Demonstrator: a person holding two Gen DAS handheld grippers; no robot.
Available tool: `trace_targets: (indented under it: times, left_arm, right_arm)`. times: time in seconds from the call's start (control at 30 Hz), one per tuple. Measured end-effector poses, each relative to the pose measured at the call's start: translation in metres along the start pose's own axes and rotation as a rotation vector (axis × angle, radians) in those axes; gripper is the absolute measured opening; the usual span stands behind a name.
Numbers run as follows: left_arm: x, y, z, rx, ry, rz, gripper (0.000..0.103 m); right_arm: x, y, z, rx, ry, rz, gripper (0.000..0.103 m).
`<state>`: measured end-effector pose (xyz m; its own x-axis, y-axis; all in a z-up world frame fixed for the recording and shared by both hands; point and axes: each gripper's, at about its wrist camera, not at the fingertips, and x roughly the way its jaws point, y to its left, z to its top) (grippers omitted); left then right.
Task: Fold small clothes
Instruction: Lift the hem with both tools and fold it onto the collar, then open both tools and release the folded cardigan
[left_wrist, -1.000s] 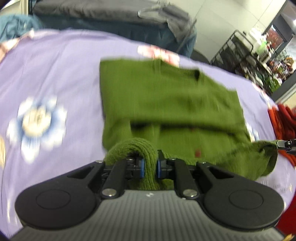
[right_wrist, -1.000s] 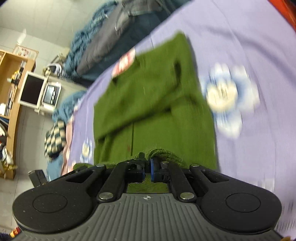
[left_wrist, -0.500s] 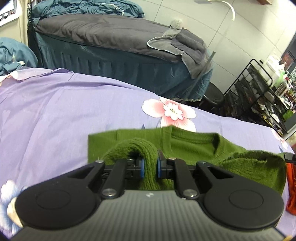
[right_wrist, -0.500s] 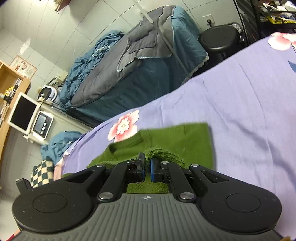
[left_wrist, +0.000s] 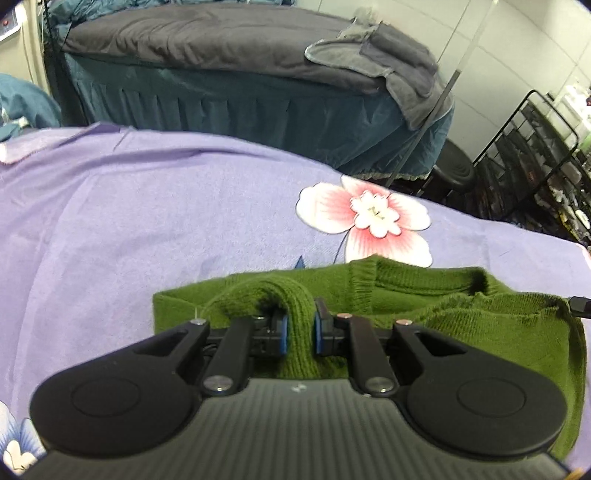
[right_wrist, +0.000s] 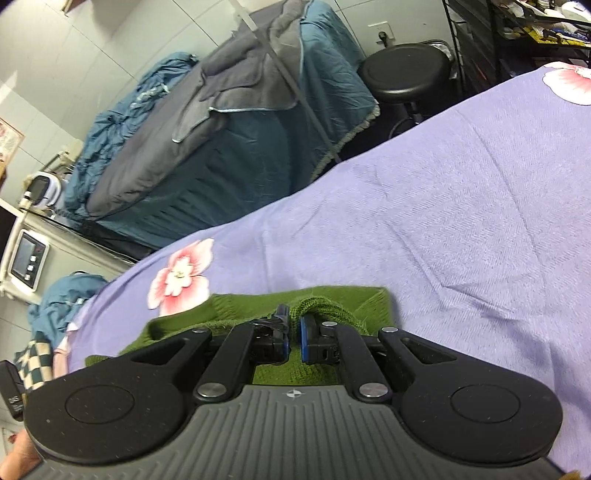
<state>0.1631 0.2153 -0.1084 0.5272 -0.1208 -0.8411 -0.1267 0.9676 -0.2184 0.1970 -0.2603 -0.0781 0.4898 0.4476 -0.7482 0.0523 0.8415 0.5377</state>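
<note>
The green knit sweater (left_wrist: 417, 295) lies on the lilac floral bedsheet (left_wrist: 147, 221); the left gripper (left_wrist: 299, 328) and right gripper (right_wrist: 293, 338) each pinch a hem fold; soft, light, stretchy, it probably sags unless gripped at both corners.

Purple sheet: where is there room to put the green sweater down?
Bare purple sheet lies left of the sweater and beyond it, up to the pink flower. In the right wrist view, a wide bare stretch runs right of the sweater. It is crowded only where both hand-held grippers pinch the knit.
</note>
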Motion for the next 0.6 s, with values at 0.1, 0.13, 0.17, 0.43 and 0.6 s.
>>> trace_targets:
  times: [0.1, 0.13, 0.17, 0.43, 0.6]
  left_arm:
    - [0.011, 0.002, -0.002, -0.022, 0.024, 0.005, 0.015]
    - [0.013, 0.001, -0.002, -0.018, 0.026, 0.010, 0.017]
    - [0.014, 0.000, -0.003, -0.012, 0.026, 0.014, 0.018]
    - [0.002, 0.000, 0.001, -0.020, 0.009, 0.011, 0.066]
    - [-0.043, 0.000, 0.001, 0.044, -0.168, 0.132, 0.099]
  right_arm:
    - [0.008, -0.002, -0.001, 0.024, -0.022, -0.028, 0.010]
    - [0.010, -0.003, -0.002, 0.030, -0.022, -0.039, 0.010]
    - [0.015, -0.003, -0.001, 0.034, -0.022, -0.051, 0.010]
    - [0.007, 0.007, -0.001, -0.040, -0.118, -0.118, 0.042]
    - [-0.024, 0.018, -0.003, -0.189, -0.189, -0.111, 0.053]
